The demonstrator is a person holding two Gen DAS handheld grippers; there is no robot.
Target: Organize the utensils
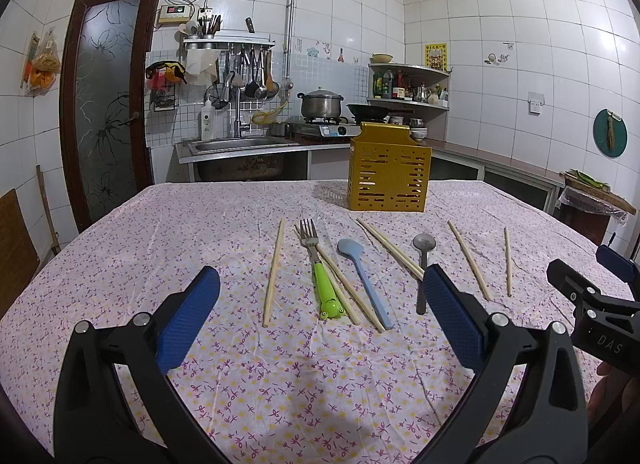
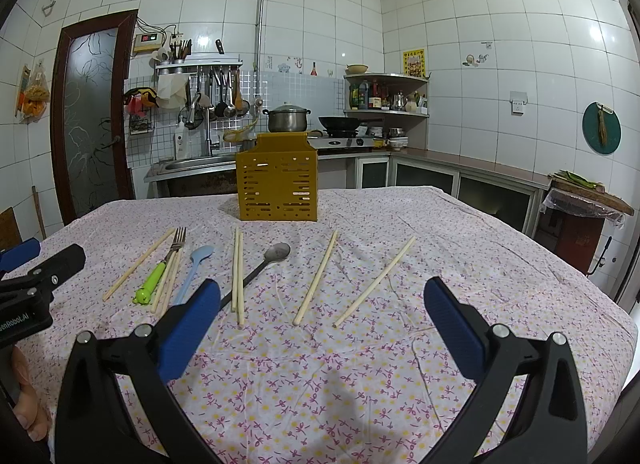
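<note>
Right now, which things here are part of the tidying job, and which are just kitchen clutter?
For the job: yellow holder, chopsticks, green-handled fork, blue spoon, metal spoon.

Just lying about: pot, wok, sink, bottles on the corner shelf.

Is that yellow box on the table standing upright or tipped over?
Upright. The yellow box sits flat on the tablecloth, its slotted walls vertical. Both views show this.
</note>
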